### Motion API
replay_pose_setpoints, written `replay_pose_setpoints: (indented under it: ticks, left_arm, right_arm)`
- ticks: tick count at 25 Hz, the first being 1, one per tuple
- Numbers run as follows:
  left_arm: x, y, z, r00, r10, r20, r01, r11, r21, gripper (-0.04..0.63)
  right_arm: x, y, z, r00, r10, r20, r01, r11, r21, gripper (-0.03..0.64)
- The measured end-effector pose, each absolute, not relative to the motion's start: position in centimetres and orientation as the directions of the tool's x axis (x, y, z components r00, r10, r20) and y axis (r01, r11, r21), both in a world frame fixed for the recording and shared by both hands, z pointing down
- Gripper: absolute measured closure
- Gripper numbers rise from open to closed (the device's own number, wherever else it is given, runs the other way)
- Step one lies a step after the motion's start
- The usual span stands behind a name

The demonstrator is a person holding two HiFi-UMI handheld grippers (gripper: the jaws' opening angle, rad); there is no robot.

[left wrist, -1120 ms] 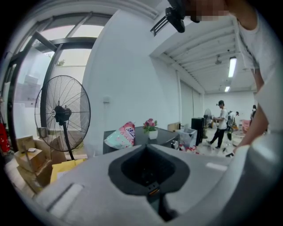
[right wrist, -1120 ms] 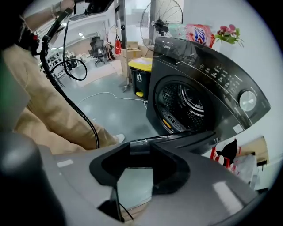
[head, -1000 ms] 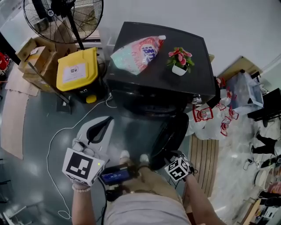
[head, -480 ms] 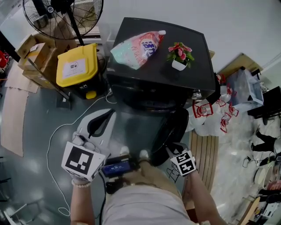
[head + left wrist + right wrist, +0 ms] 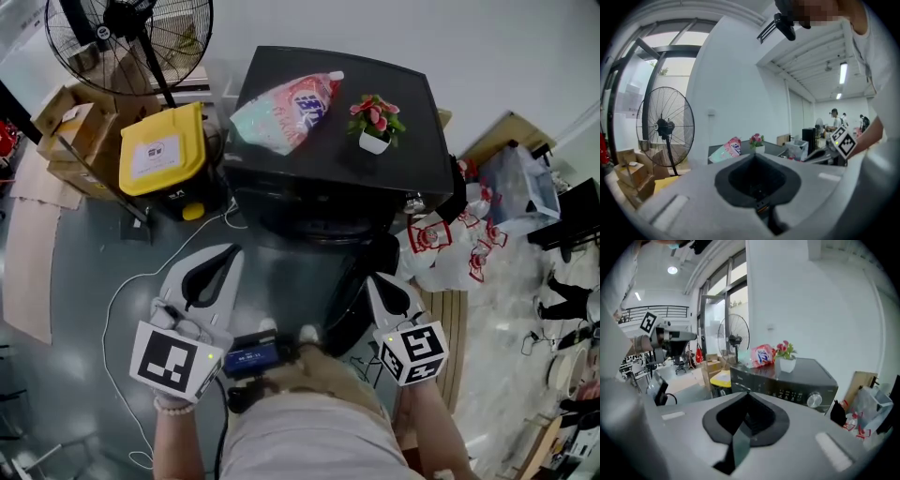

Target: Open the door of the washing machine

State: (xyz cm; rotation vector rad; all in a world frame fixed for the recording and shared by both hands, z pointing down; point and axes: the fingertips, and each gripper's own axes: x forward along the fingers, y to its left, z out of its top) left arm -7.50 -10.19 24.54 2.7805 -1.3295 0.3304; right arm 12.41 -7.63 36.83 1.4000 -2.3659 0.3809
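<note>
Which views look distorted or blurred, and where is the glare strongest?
Head view: sharp, only mildly bent; the glossy floor reflects pale light patches. Left gripper view: strong fisheye, dark round border, bright windows behind the fan. Right gripper view: same fisheye; washing machine reasonably sharp.

Black front-loading washing machine (image 5: 328, 141), round dark door (image 5: 349, 298) swung open

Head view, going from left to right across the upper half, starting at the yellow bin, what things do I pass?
yellow bin → detergent bag → potted flower → red-and-white plastic bags
</note>
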Motion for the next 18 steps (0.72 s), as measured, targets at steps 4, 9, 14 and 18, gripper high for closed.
replay_pose_setpoints:
  ticks: [4,9,14,18]
  left_arm:
    - [-7.5,-9.5,24.0,0.609,-0.766,0.204,-0.773,-0.631,-0.059,0.601]
    - [-7.4,-9.2,23.8,0.608,-0.769,0.197,-0.775,-0.629,-0.063,0.601]
    - [-7.4,-9.0,24.2,0.609,-0.764,0.213,-0.774,-0.631,-0.049,0.601]
    - [-7.3,-8.8,24.7,0.606,-0.758,0.241,-0.776,-0.630,-0.032,0.601]
  right_arm:
    - [11.7,-8.3,31.6,-0.444,-0.839,0.314,-0.886,0.464,-0.011,0.614]
    - [10.2,-8.8,27.7,-0.485,-0.836,0.257,-0.862,0.506,0.020,0.614]
    - [9.1,-9.2,26.1,-0.503,-0.834,0.227,-0.852,0.522,0.031,0.614]
    - [9.0,-9.4,26.0,-0.501,-0.835,0.229,-0.854,0.519,0.026,0.614]
